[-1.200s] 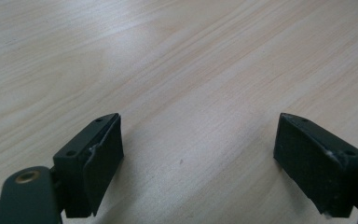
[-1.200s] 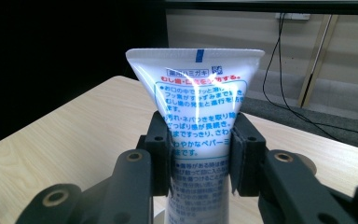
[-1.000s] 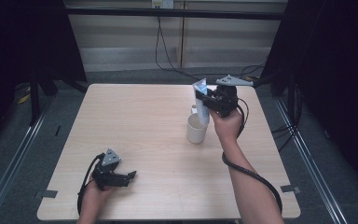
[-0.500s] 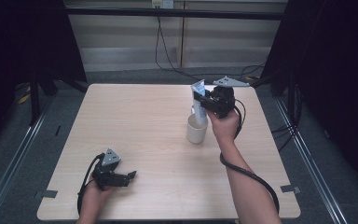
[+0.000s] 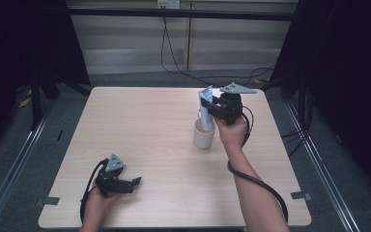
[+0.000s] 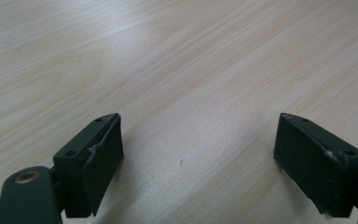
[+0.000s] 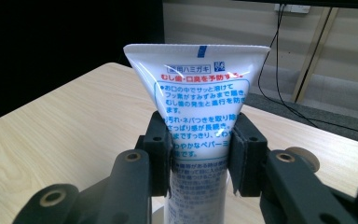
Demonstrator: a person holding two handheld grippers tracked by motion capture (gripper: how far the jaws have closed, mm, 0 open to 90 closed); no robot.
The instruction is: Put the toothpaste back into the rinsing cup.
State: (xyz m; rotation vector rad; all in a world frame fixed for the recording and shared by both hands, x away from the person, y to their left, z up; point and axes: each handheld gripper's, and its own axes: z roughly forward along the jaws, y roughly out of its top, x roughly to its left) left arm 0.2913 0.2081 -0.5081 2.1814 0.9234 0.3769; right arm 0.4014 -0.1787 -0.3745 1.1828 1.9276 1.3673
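Right gripper clamps tube | lower end hidden, seemingly inside cup

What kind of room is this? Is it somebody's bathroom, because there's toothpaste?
Probably not a bathroom. It looks like a lab or studio for recording hand tasks: a bare wooden table hemmed in by dark curtains, cables trailing over the floor, and a person working with the left gripper and right gripper instead of fingers.
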